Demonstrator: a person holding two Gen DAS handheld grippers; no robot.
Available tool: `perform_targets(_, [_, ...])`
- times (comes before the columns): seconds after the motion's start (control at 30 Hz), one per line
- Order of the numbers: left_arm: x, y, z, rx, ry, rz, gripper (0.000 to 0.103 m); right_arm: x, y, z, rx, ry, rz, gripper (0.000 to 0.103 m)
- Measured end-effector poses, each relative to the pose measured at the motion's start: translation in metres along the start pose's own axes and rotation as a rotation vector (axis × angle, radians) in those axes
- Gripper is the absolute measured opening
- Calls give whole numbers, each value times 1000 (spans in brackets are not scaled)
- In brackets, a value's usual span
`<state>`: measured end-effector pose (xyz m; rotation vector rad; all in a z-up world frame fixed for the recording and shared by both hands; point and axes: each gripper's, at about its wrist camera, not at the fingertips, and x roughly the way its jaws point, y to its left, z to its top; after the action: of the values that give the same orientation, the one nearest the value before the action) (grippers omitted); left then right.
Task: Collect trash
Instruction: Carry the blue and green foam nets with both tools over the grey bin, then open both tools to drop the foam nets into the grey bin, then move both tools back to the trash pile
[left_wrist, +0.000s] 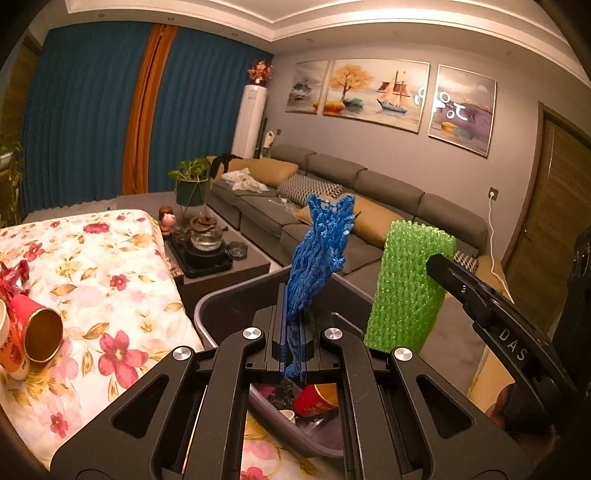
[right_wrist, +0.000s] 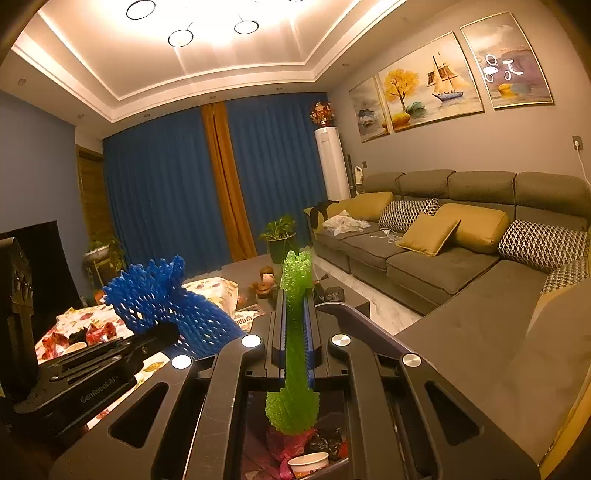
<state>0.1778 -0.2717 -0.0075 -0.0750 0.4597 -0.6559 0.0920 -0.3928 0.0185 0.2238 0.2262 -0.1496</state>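
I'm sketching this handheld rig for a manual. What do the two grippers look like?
Both are matte black. The left gripper and right gripper each have angular linkage arms with cut-out slots, round silver pivot bolts and narrow jaws lined with blue pads. White lettering marks the left gripper's side, and "DAS" the right's. No cables or sleeves show.

- Your left gripper (left_wrist: 293, 314) sits low in the centre of the left wrist view, pointing a little downward, its jaws pressed together on a blue foam net (left_wrist: 321, 251) that stands up between them.
- Your right gripper (right_wrist: 295, 328) fills the bottom centre of its own view, jaws clamped on a green foam net (right_wrist: 295, 295).
- In the left wrist view, the right gripper reaches in from the right edge.
- In the right wrist view, the left gripper enters from the lower left.
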Motion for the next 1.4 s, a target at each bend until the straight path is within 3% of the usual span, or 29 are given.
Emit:
perform_targets(0.8, [26, 3, -10, 6, 74, -6, 5, 19, -6, 4, 27, 29, 4, 11])
perform_targets(0.87, [26, 3, -11, 3, 83, 1, 14, 20, -6, 4, 28, 34, 5, 11])
perform_targets(0.93, [24, 5, -11, -3, 78, 9, 44, 20, -7, 4, 31, 35, 3, 16])
perform_targets(1.0, [20, 9, -11, -20, 57, 14, 57, 19, -8, 4, 35, 31, 0, 28])
perform_targets(1.13, [14, 17, -10, -50, 48, 32, 70, 18, -10, 6, 41, 28, -2, 30])
perform_targets(1.27, [3, 24, -11, -62, 20, 62, 78, 14, -8, 6, 35, 14, -10, 47])
perform_targets(1.4, [-7, 31, -13, -63, 6, 115, 83, 8, -6, 5, 20, -2, -22, 54])
